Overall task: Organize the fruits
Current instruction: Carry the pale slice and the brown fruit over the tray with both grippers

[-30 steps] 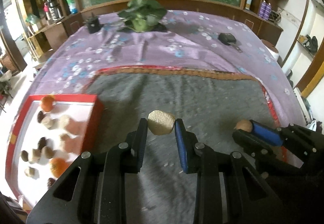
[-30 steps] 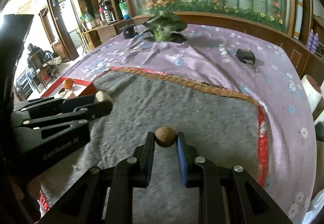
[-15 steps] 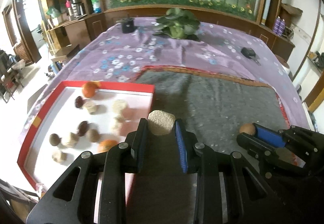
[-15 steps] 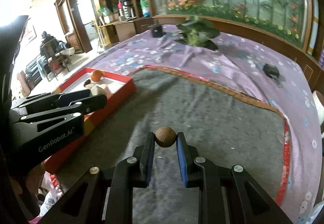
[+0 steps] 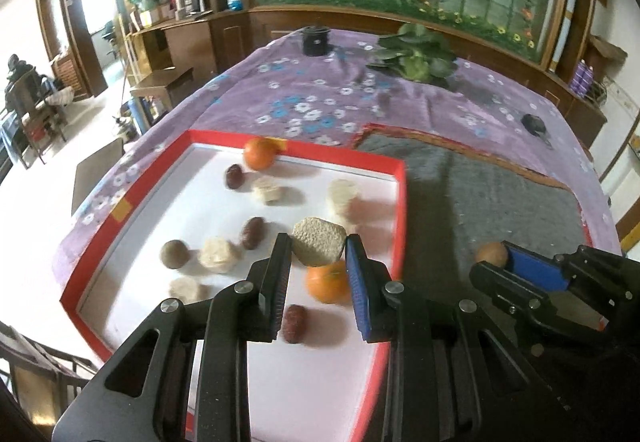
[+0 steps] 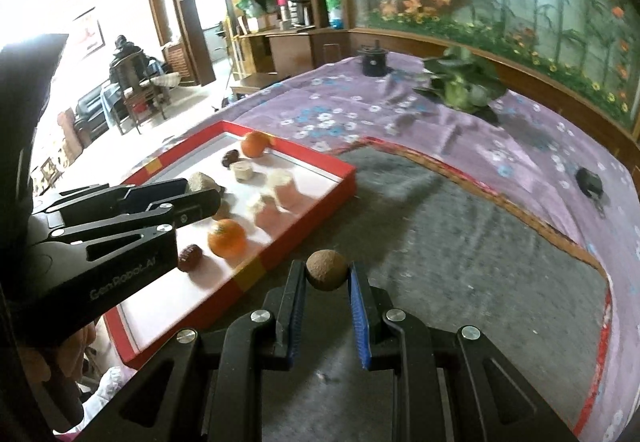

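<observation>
A pale, rough-skinned fruit [image 5: 319, 241] sits pinched between the two fingers of the left tongs [image 5: 319, 248], held above the white floor of a red-rimmed tray [image 5: 400, 210], near its right side. A small round brown fruit [image 6: 326, 269] is clenched in the right tongs [image 6: 326, 274], which hang over the grey mat [image 6: 460, 262] just beside the tray's near corner.

Inside the tray lie more pieces. One orange [image 5: 328, 281] rests directly below the held pale fruit, another orange [image 5: 260, 153] against the far rim. Dark red oval fruits lie apart: one [image 5: 293, 323] at the near side between the left tongs' fingers, one [image 5: 253, 232] near the middle, one [image 5: 233, 176] close to the far orange. Several pale lumpy pieces [image 5: 218, 255] and a round brown one [image 5: 174, 253] are scattered on the left half.

The tray stands on a counter covered by a purple flowered cloth [image 5: 320, 98], touching the mat's left edge. Farther back on the cloth are a leafy green plant [image 5: 416, 56], a black cylindrical pot [image 5: 316, 40] and a small black object [image 5: 534, 123].
</observation>
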Available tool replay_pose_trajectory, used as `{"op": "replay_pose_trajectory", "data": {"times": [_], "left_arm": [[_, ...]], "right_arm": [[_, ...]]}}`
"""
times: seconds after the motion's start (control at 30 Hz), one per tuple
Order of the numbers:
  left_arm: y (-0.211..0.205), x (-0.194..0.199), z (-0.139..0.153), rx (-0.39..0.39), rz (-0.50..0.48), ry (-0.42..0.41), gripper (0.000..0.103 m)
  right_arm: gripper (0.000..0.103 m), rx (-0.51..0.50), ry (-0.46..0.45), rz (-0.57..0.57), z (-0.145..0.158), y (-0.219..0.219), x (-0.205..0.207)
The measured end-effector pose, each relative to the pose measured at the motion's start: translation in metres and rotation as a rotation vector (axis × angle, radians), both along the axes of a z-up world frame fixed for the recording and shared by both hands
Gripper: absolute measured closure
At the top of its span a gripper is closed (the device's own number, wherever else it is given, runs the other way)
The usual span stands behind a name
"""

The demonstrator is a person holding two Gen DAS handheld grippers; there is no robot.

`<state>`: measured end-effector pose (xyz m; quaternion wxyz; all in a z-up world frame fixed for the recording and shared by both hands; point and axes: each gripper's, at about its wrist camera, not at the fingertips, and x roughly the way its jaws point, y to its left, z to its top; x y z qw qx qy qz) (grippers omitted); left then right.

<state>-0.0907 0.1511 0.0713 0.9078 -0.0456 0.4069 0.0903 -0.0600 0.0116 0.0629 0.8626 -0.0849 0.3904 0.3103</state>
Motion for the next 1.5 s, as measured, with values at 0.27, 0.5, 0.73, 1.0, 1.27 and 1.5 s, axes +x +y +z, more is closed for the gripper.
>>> {"op": "replay_pose_trajectory", "data": {"times": [0.27, 0.5, 0.73, 1.0, 1.27, 1.5], "left_arm": [[0.032, -0.004, -0.009, -0.023, 0.046, 0.023, 0.076], [0.055, -0.01, -0.018, -0.04, 0.078, 0.046, 0.076], [0.067, -0.012, -0.024, -0.055, 0.093, 0.06, 0.076], [0.071, -0.009, -0.031, -0.049, 0.103, 0.071, 0.076], [0.073, -0.006, -0.036, -0.042, 0.112, 0.079, 0.076], [0.072, -0.006, -0.037, -0.029, 0.118, 0.077, 0.076]], "right_arm": [[0.082, -0.029, 0.002, 0.067, -0.002, 0.039, 0.004], [0.082, -0.049, 0.017, 0.11, -0.005, 0.065, 0.012], [0.082, -0.059, 0.03, 0.139, -0.009, 0.088, 0.025], [0.082, -0.079, 0.045, 0.179, -0.016, 0.11, 0.039], [0.082, -0.078, 0.044, 0.186, -0.019, 0.118, 0.041], [0.082, -0.066, 0.037, 0.19, -0.02, 0.12, 0.041]]}}
